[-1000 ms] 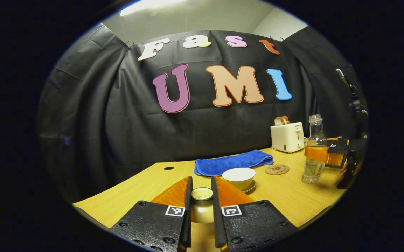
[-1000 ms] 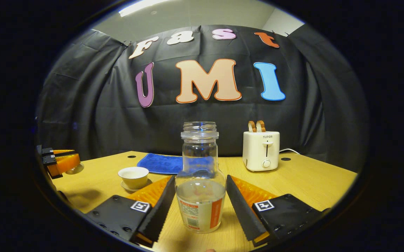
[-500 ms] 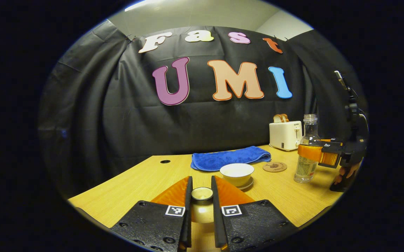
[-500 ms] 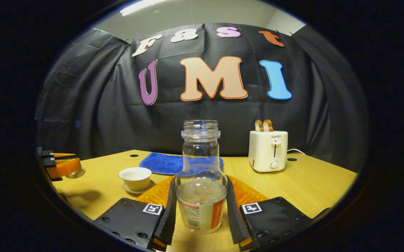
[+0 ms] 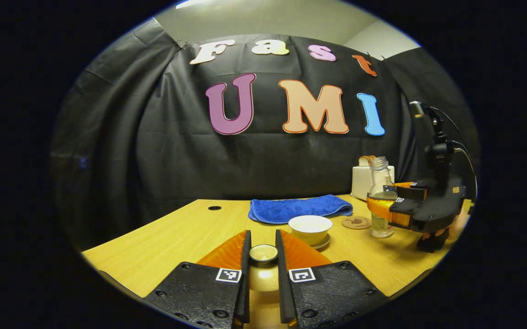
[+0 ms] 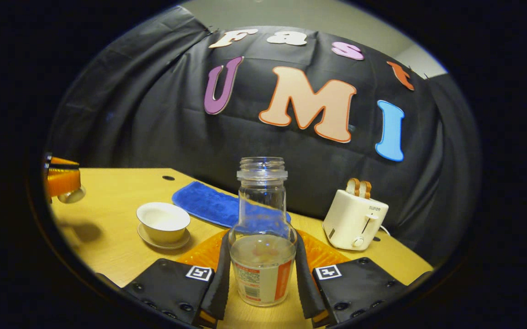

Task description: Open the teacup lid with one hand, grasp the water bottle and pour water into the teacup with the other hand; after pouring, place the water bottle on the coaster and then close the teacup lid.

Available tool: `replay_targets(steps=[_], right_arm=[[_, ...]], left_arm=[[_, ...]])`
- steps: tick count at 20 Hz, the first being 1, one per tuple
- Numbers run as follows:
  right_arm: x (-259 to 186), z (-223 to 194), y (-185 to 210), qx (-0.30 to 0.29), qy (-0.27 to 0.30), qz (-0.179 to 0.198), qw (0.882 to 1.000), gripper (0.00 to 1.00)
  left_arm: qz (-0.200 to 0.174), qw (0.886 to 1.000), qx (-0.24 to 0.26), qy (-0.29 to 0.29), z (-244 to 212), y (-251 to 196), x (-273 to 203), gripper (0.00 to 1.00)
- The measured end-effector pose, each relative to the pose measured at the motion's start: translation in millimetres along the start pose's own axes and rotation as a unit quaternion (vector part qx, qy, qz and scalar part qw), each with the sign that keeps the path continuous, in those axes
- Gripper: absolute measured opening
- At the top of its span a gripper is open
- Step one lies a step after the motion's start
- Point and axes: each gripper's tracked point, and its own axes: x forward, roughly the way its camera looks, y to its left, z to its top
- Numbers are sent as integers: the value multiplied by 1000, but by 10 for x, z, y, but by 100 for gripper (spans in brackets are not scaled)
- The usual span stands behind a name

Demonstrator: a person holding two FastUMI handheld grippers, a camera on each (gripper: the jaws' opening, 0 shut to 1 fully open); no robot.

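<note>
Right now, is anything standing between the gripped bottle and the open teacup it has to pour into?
Nothing visible does. The right gripper holds the water bottle; bare table lies between it and the teacup. The left gripper holds the lid off to the side.

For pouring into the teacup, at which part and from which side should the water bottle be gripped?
Grip the water bottle at its wide lower body, from the side, as the right tongs do now, one finger on each flank. The neck is narrow and the open mouth must stay free; the teacup sits to its left, uncovered.
</note>
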Motion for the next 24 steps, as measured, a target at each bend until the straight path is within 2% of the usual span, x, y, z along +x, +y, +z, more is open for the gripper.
replay_targets(steps=[3,6,12,17,24], right_arm=[[74,6,126,-68,10,6,998,67],[155,-1,234,-145,18,14,989,65],[254,-82,437,-285,39,33,957,67],[323,-181,511,-351,56,44,934,66],[295,-176,553,-441,48,43,895,66]], left_arm=[[-2,1000,0,-1,3,-9,-3,23],[-4,1000,-1,-1,8,-17,-10,23],[-4,1000,-1,-1,4,-6,-13,23],[0,1000,-2,-2,2,50,-54,23],[2,1000,-2,0,-9,65,-72,23]])
